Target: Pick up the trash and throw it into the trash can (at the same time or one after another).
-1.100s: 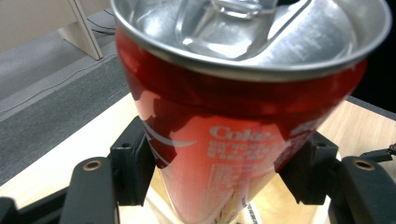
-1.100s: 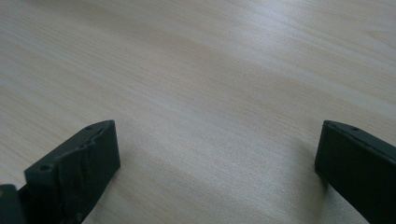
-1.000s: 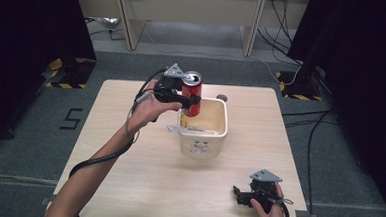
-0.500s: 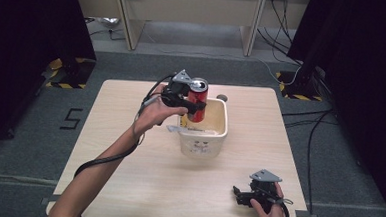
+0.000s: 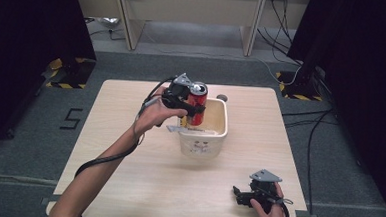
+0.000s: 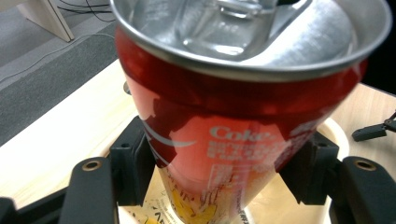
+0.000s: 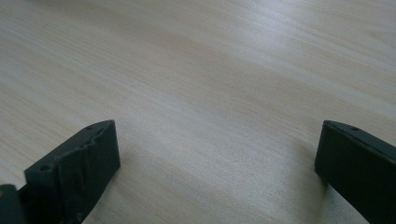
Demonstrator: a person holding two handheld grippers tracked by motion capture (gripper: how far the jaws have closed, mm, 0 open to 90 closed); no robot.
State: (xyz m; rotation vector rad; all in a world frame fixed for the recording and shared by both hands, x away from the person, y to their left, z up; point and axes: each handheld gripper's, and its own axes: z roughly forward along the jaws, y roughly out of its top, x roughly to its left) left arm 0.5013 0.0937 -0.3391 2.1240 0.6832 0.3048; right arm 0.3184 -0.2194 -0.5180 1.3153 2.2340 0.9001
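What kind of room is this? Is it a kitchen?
Probably not a kitchen: it looks like a lab or recording room. Dark curtains hang at the sides, cables trail across the grey floor, and one bare wooden table stands in the middle.

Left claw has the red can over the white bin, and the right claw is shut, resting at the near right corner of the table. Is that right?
Not quite. The right claw is open: the right gripper view shows its jaws wide apart with bare table between them. The rest holds: the left claw is clamped on the red can over the white bin.
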